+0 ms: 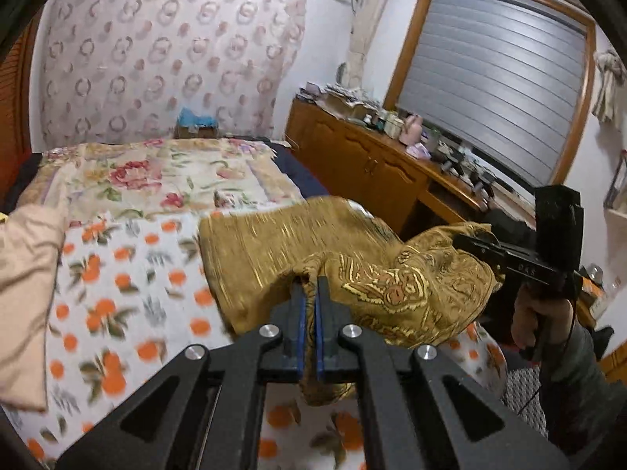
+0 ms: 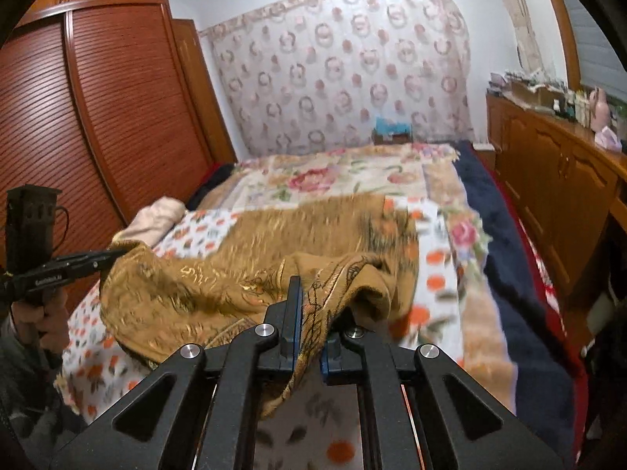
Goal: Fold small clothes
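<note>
A gold-brown patterned cloth (image 1: 282,250) hangs lifted above the orange-print bed sheet (image 1: 117,293), its far part still trailing on the bed. My left gripper (image 1: 309,286) is shut on one near edge of the cloth, which bunches between the blue pads. In the same view the right gripper (image 1: 462,241) pinches the opposite corner at the right, held by a hand. In the right wrist view my right gripper (image 2: 309,293) is shut on the cloth (image 2: 313,231), with fabric drooping below the jaws. The left gripper (image 2: 117,253) grips the far left corner there.
A pale pink folded garment (image 1: 27,274) lies at the left of the bed. A floral blanket (image 1: 164,176) covers the far half. A wooden dresser (image 1: 364,164) crowded with small items runs along the right, and a red-brown wardrobe (image 2: 98,117) stands at the left.
</note>
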